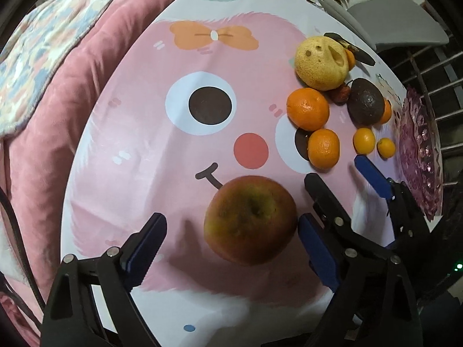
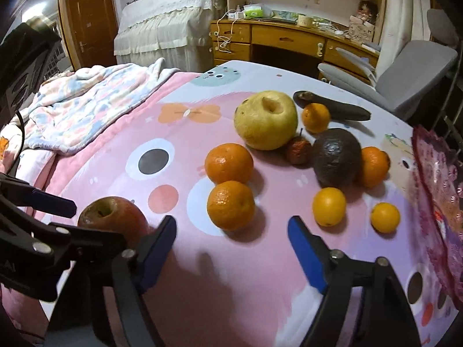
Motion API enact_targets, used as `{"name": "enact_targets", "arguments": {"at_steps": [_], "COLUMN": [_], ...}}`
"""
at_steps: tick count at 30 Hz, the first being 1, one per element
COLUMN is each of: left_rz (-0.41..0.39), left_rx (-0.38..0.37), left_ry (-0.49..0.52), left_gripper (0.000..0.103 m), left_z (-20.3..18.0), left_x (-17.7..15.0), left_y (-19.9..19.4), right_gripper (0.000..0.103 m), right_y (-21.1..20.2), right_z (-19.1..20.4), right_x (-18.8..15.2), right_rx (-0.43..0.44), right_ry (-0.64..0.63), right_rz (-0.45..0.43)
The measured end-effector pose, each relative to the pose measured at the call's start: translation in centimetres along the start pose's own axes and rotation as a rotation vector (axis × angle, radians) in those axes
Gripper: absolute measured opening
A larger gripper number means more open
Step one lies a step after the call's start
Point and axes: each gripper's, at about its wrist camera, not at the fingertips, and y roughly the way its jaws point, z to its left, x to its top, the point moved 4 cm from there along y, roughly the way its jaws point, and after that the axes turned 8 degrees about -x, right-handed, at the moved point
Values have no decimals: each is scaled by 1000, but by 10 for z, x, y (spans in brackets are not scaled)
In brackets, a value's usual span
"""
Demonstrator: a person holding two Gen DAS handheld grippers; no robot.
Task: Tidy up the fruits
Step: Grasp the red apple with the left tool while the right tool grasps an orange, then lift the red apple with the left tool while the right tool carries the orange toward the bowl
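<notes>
Left wrist view. The left gripper (image 1: 228,231) points steeply down at the red apple (image 1: 251,219), which sits on the pink cartoon tablecloth (image 1: 139,179). The apple lies between the two blue-padded fingers (image 1: 147,243). The right pad looks to be at or just beside the apple's skin; the left pad stands clear of it with cloth showing between. Fingers read as wide, not yet clamped. Beyond the apple lies the rest of the fruit: two large oranges (image 1: 308,108), a dark avocado (image 1: 366,101), a yellow pitted fruit (image 1: 321,62) and small oranges (image 1: 364,140). The purple glass dish (image 1: 419,150) sits at the table edge, well apart from the apple. The right gripper (image 1: 341,173) shows between apple and dish.

Right wrist view. The right gripper's fingers (image 2: 156,248) stand apart over bare cloth with nothing between them. The nearest large orange (image 2: 231,205) lies just beyond the tips, further from the apple (image 2: 113,219) than the tips are. The dish (image 2: 437,173) shows at the frame's right edge.

Judgement. Step in hand: first pickup, left gripper on the apple, right lining up on an orange. Next move likely needs the left fingers closed squarely across the apple's widest part. The right must advance before closing. The round fruit may roll if nudged.
</notes>
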Motion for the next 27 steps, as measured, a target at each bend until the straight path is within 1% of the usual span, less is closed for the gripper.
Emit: {"name": "enact_targets", "arguments": {"at_steps": [4,5,6,9,13,18,20,23,27], "left_rz": [29,36,41,43,50,47,44,27,-3], "left_rx": [-53,-71,-89,-124,-129,-86,-78,-70,-71], "left_ry": [-18,-25,-31,-32,-27,-9,-15,-15,-3], "left_gripper": [82,80,76,68,67,67,67,67,67], "left_z": [1,1,1,-1,-1,6,13,26,40], "left_x": [0,0,0,0,1,0,-2,-6,-11], "left_y": [9,11,13,15,17,10,5,-9,-29], "right_gripper": [62,61,59,57,56,55,51,40,38], "right_y": [11,12,13,14,19,20,20,22,21], "right_z": [2,3,3,6,7,10,13,15,16], "right_x": [-3,-4,-4,-5,-5,-1,1,4,5], "right_rx": [-2,4,4,2,-27,-59,-75,-86,-113], "right_ry": [-26,-30,-35,-54,-72,-94,-106,-112,-99], "right_rz": [30,34,34,26,26,9,5,13,29]}}
